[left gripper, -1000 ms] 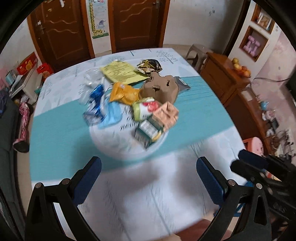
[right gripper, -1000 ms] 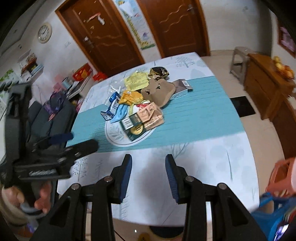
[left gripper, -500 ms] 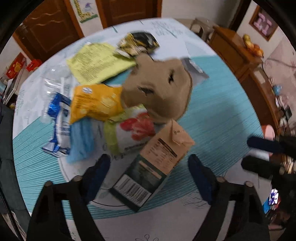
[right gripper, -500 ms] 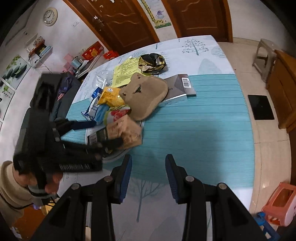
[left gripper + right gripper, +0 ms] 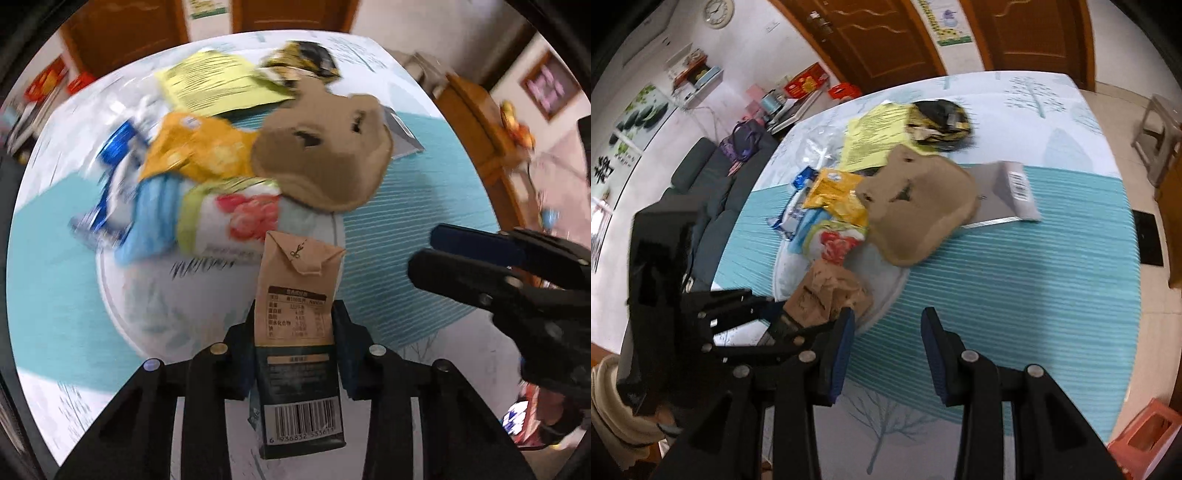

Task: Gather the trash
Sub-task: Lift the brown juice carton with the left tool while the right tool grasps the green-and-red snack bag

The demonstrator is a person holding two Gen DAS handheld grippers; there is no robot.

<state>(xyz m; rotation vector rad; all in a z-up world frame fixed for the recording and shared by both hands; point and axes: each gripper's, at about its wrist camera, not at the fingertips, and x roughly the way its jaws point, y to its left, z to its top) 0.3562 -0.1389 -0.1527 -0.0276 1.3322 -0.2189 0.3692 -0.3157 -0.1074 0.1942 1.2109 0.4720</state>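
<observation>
A pile of trash lies on the table's teal runner: a brown egg-carton piece (image 5: 325, 158), a yellow snack bag (image 5: 195, 151), a red-and-green wrapper (image 5: 236, 218), blue wrappers (image 5: 114, 177) and a yellow leaflet (image 5: 214, 85). My left gripper (image 5: 295, 325) is shut on a brown-and-dark carton (image 5: 299, 332), which also shows in the right wrist view (image 5: 827, 295). My right gripper (image 5: 886, 332) is open and empty over the runner, just right of the carton; it shows in the left wrist view (image 5: 480, 258).
A white plate (image 5: 155, 295) lies under the pile. A grey box (image 5: 1008, 195) and a black-and-gold wrapper (image 5: 938, 122) lie farther back. A sofa (image 5: 713, 184) stands left of the table, a wooden cabinet (image 5: 480, 122) and stools to the right.
My left gripper moved in to the pile and closed on the brown-and-dark carton. My right gripper moved forward over the table toward the pile and stayed open.
</observation>
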